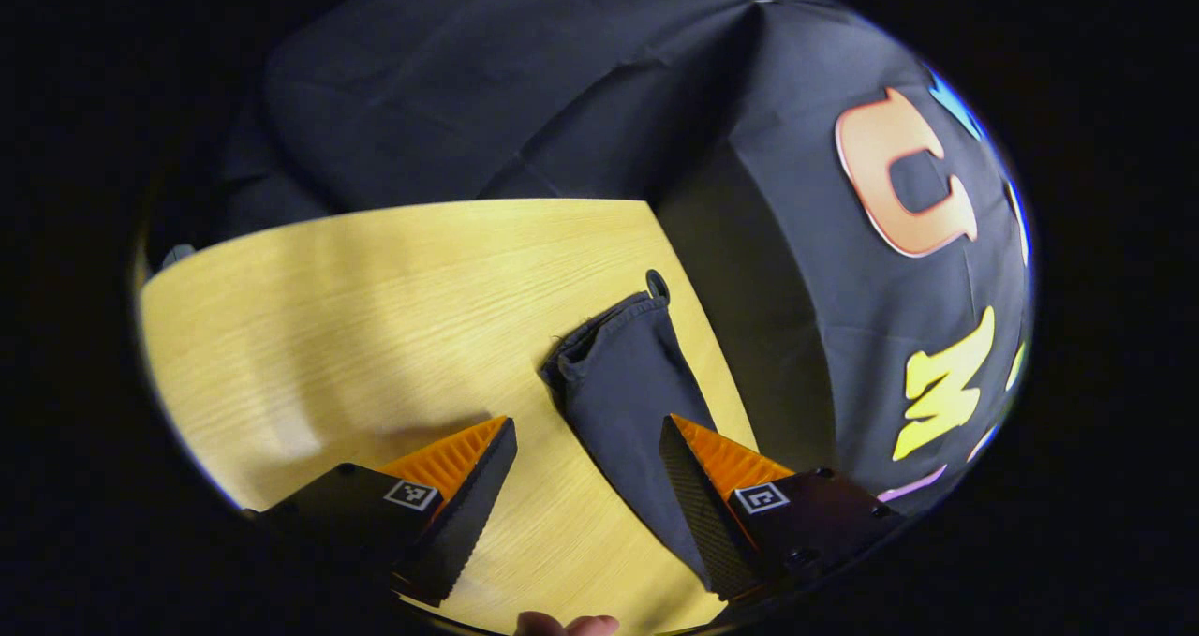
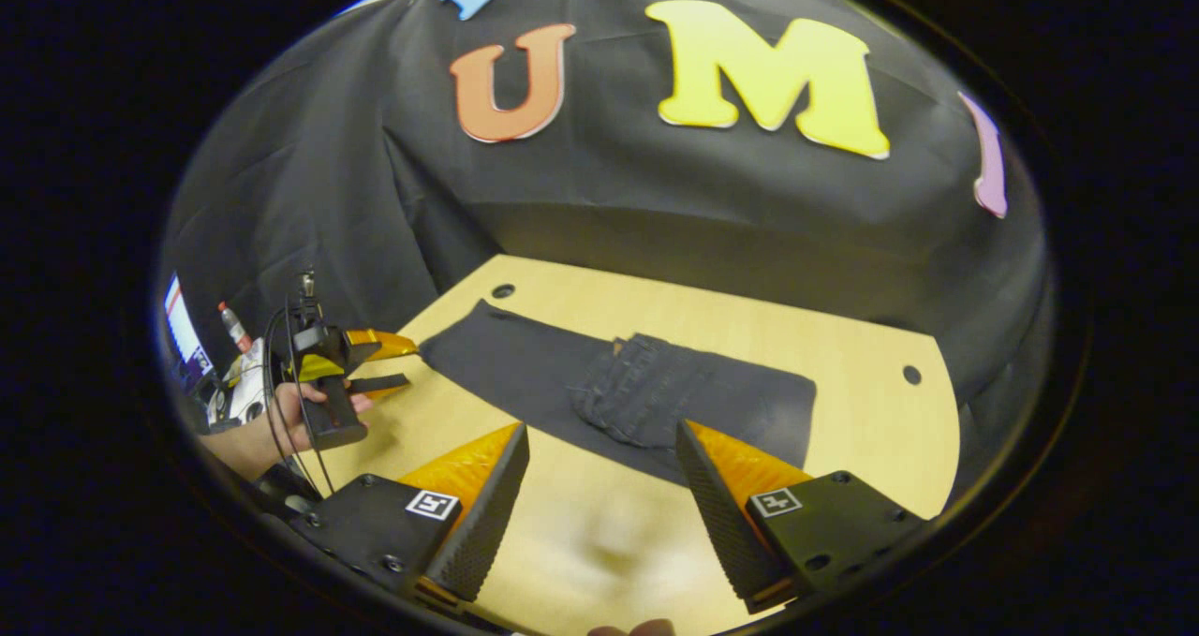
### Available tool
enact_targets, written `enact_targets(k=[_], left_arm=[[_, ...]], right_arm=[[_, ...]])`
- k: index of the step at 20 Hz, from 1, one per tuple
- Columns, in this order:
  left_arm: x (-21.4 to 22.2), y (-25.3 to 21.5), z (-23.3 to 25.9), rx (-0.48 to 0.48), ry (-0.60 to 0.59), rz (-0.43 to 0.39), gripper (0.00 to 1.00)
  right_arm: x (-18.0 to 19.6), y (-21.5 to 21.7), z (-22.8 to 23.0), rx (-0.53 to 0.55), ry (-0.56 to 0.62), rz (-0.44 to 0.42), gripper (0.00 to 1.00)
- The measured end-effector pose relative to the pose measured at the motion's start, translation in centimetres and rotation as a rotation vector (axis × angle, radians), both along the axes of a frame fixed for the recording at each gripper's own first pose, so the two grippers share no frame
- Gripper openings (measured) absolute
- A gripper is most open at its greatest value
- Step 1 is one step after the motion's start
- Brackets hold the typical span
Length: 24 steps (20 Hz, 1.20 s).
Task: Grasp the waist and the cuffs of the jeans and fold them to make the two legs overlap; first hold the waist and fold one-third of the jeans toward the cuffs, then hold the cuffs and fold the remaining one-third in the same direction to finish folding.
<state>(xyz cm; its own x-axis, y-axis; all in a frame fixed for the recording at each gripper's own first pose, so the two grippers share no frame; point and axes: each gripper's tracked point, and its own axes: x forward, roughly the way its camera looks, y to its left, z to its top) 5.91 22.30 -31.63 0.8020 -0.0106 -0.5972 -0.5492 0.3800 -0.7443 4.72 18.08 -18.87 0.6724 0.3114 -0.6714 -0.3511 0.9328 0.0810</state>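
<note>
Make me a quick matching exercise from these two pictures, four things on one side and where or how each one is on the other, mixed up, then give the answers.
Things:
1. jeans
2. table
3. left claw
4. right claw

States:
A. open, held above bare wood in front of the jeans
B. pale wood with small round holes near its edges
C. dark, lying flat in a long strip, waist folded over onto the legs
D. open, held in a hand by the cuff end of the jeans

Pairs: 1-C, 2-B, 3-D, 4-A
</note>
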Motion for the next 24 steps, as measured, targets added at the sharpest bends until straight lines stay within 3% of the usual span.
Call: enact_targets(k=[4,6,9,11,12,13,15,16,18,19,20,21,24], left_arm=[[2.3,0.8,-0.2,-0.046,-0.048,0.07,0.98],[3.2,1.1,-0.4,-0.091,-0.061,0.102,0.96],[3.9,1.2,-0.8,-0.098,-0.072,0.105,0.81],[4.2,1.2,-1.0,-0.097,-0.08,0.097,0.77],[4.5,1.2,-1.1,-0.106,-0.086,0.096,0.84],[4.9,1.2,-1.0,-0.12,-0.093,0.102,0.72],[6.1,1.3,-1.3,-0.148,-0.099,0.116,0.65],[6.8,1.2,-1.6,-0.154,-0.098,0.114,0.7],[7.3,1.0,-1.9,-0.138,-0.094,0.097,0.49],[7.4,1.2,-2.3,-0.117,-0.079,0.091,0.42],[7.4,1.3,-2.5,-0.105,-0.065,0.093,0.52],[7.4,1.3,-2.4,-0.105,-0.057,0.101,0.27],[7.5,1.2,-1.3,-0.12,-0.076,0.12,0.19]], right_arm=[[-1.8,-3.3,-0.9,-0.027,0.032,-0.076,0.93],[-1.8,-3.8,-1.4,-0.027,0.046,-0.096,0.97],[-2.1,-5.2,-1.0,-0.021,0.046,-0.136,0.97],[-2.3,-6.2,-0.9,-0.022,0.044,-0.159,0.98],[-2.4,-6.5,-0.9,-0.021,0.046,-0.166,0.97],[-2.6,-6.8,-0.9,-0.022,0.048,-0.173,1.0],[-3.0,-7.3,-1.1,-0.025,0.055,-0.179,0.94],[-3.2,-7.5,-1.2,-0.028,0.059,-0.178,0.94],[-3.5,-7.9,-1.1,-0.031,0.057,-0.18,0.97],[-3.7,-8.1,-0.8,-0.028,0.05,-0.185,0.94],[-3.7,-8.5,-0.5,-0.027,0.042,-0.192,0.94],[-3.8,-8.9,-0.1,-0.025,0.035,-0.202,0.94],[-3.8,-10.2,1.5,-0.006,-0.002,-0.233,0.94]])
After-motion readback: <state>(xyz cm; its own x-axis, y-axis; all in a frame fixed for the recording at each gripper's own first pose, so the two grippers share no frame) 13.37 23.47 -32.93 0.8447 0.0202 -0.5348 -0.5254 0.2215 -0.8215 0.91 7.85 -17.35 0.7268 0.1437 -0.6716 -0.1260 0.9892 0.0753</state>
